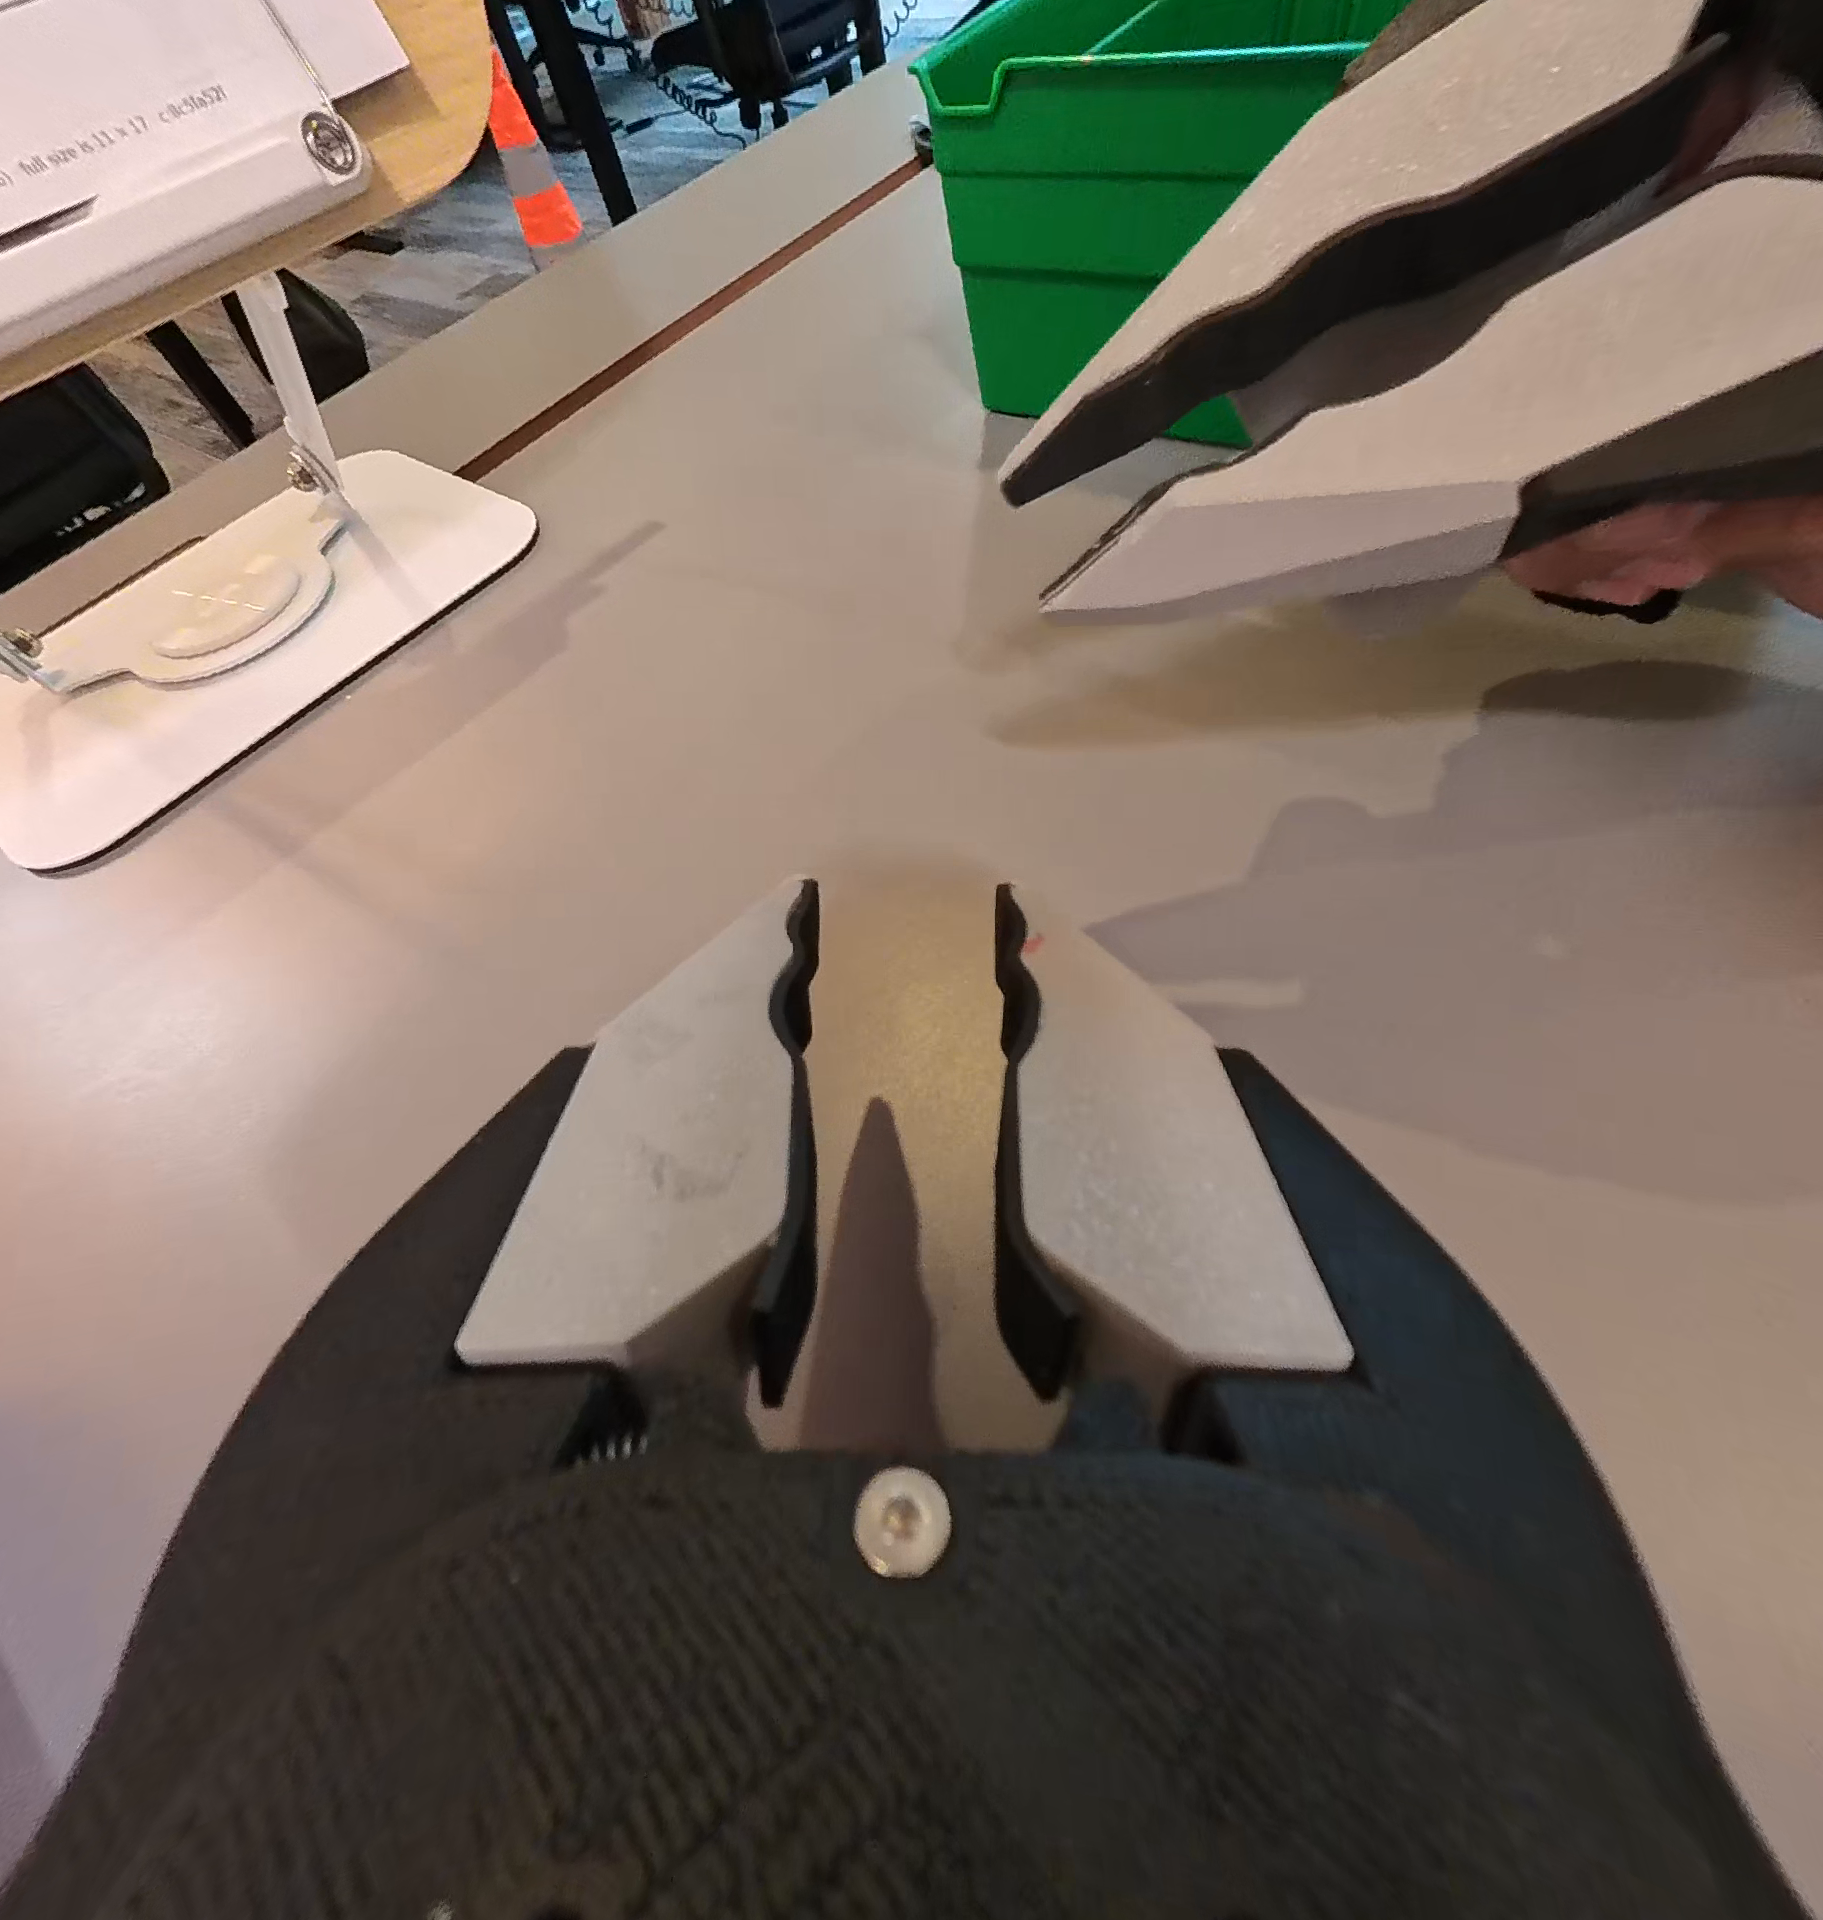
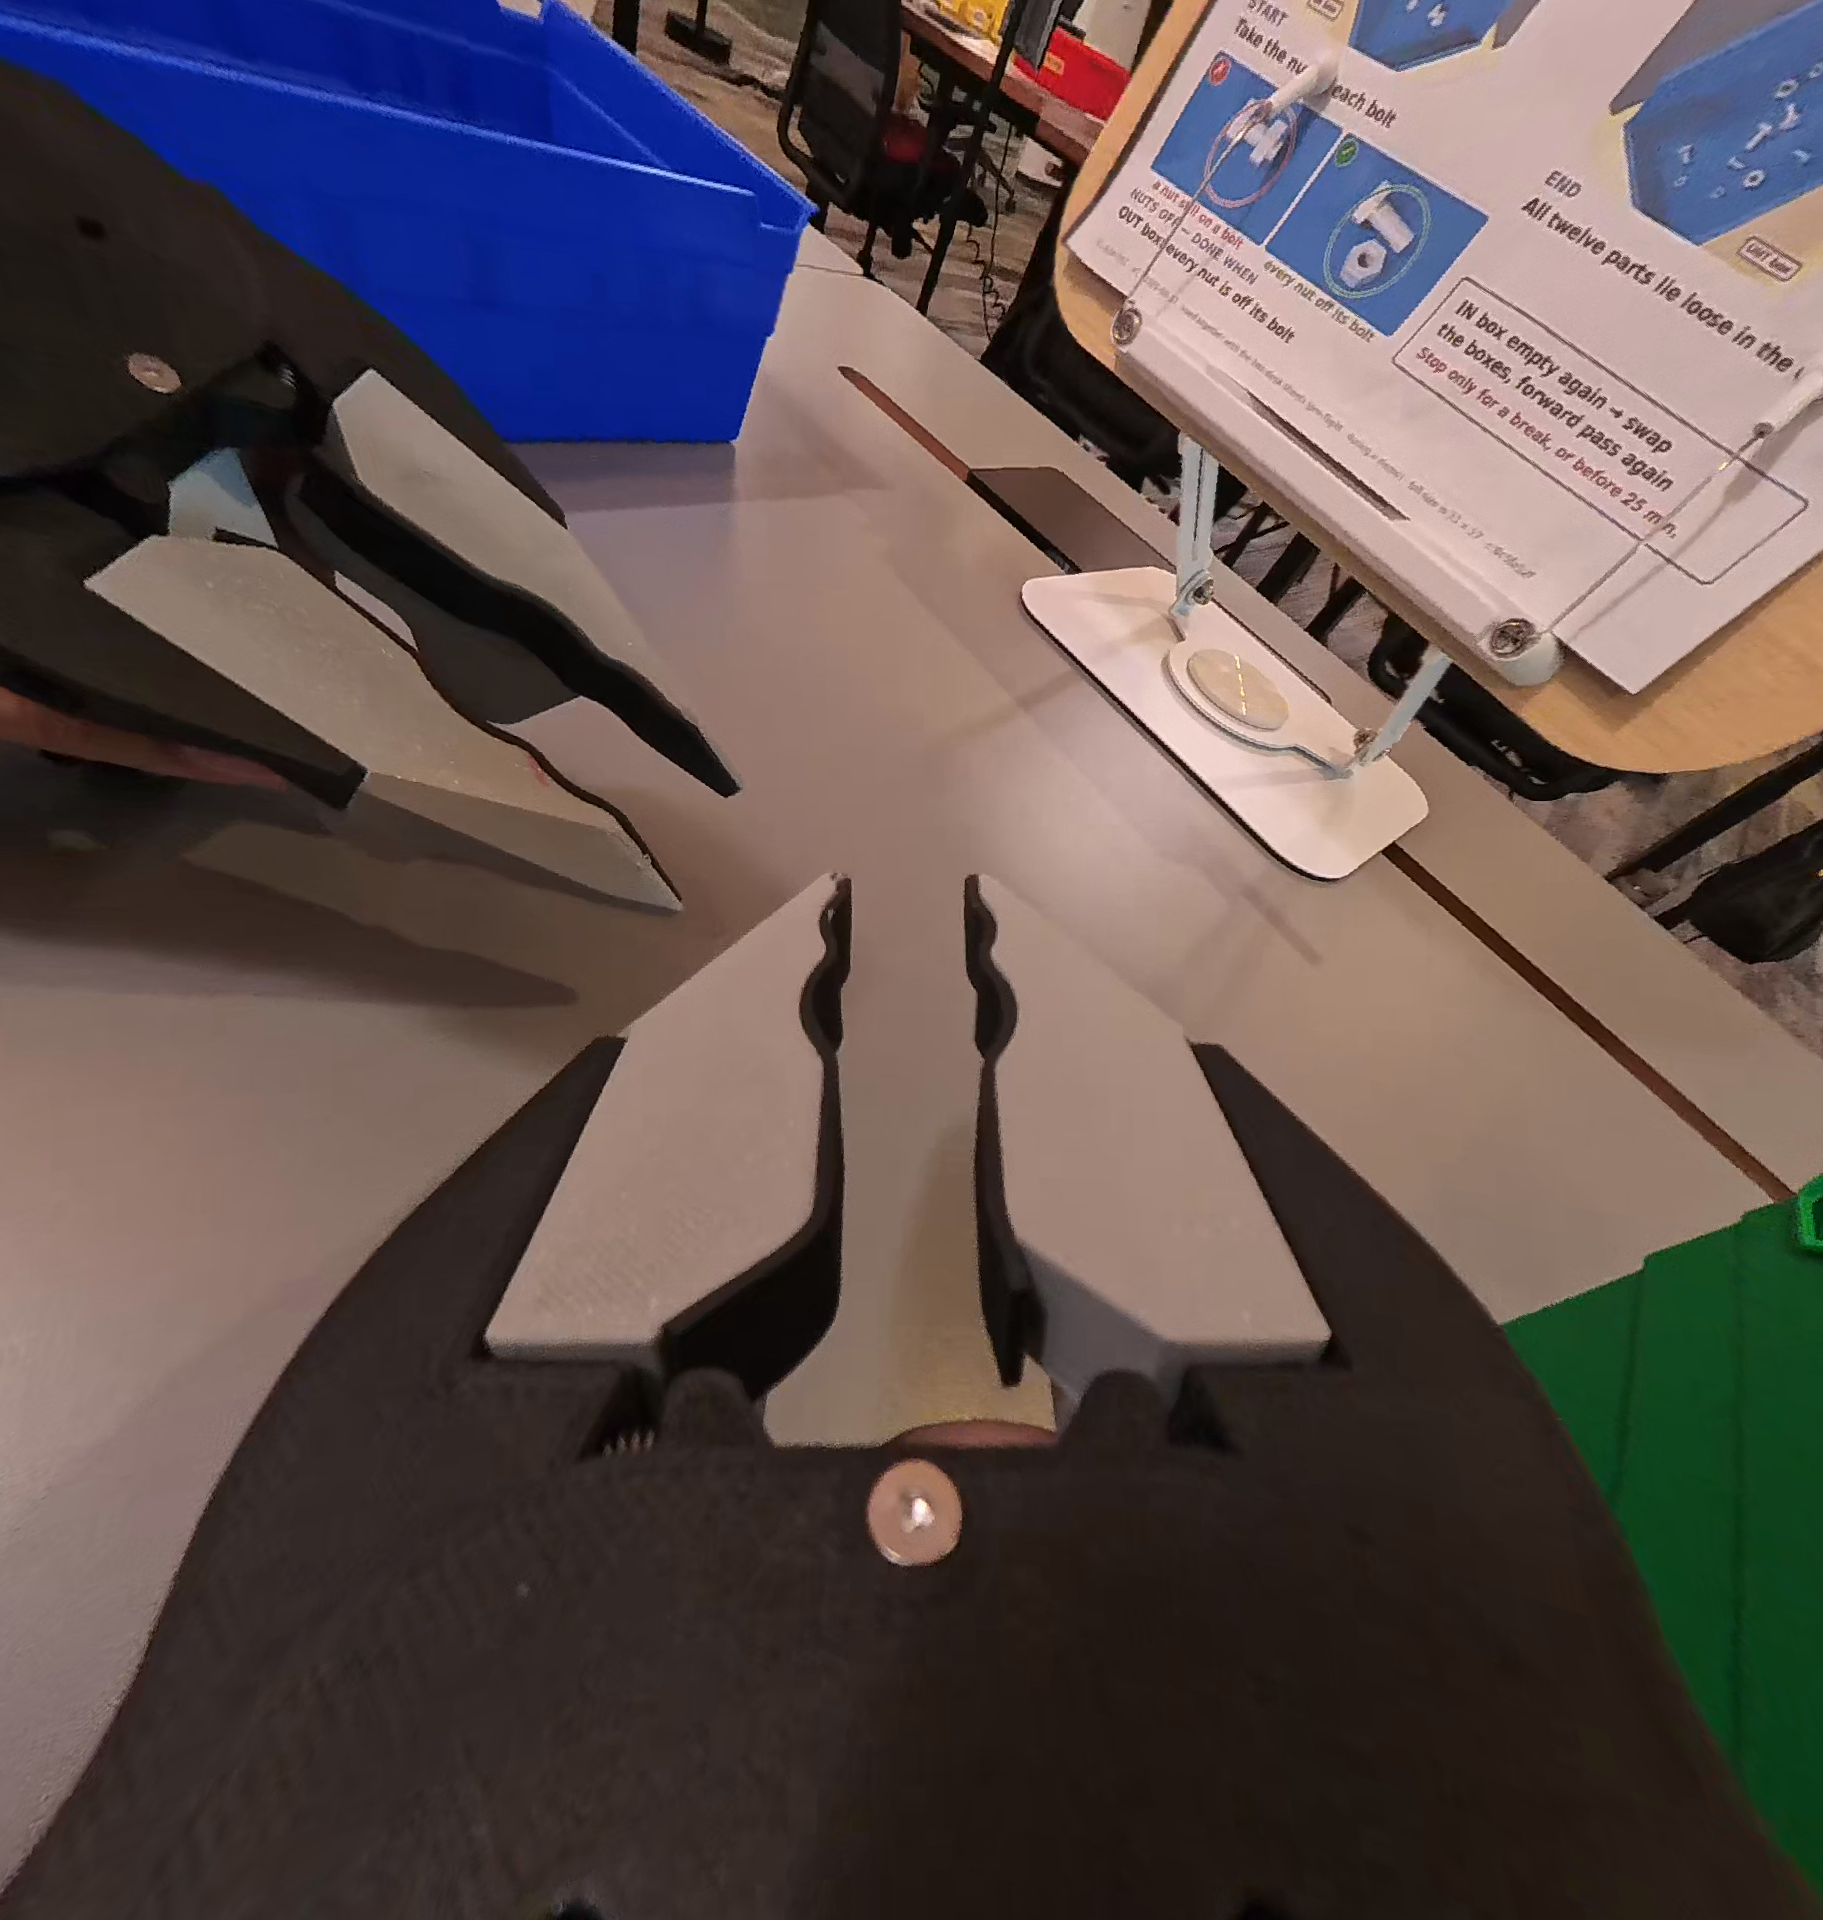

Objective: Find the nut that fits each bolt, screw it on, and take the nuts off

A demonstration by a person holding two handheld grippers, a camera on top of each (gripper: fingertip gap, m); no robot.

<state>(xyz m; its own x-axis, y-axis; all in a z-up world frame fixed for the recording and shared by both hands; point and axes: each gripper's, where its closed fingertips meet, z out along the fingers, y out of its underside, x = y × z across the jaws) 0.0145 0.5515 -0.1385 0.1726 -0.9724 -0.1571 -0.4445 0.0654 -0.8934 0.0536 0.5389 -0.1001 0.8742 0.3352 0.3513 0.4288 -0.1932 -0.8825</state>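
Observation:
No bolt or nut shows in either view. My left gripper [image 1: 905, 894] is open and empty, low over the grey table [image 1: 678, 727]. It also shows at the left of the right wrist view [image 2: 704, 847], open, with a hand under it. My right gripper [image 2: 905, 883] is open and empty over the table [image 2: 886, 675]. It shows at the upper right of the left wrist view [image 1: 1026, 545], open, tips pointing left and down toward the table, held by a hand [image 1: 1717, 566]. The two grippers point toward each other across a bare patch of table.
A green bin [image 1: 1052, 208] stands at the far right behind the right gripper; its corner shows in the right wrist view [image 2: 1717, 1403]. A blue bin [image 2: 471, 239] stands at the far left. A white stand [image 2: 1229, 707] carries an instruction sheet [image 2: 1509, 260]; its base shows in the left wrist view [image 1: 211, 644]. There is about 6 centimeters between the tips of the two grippers.

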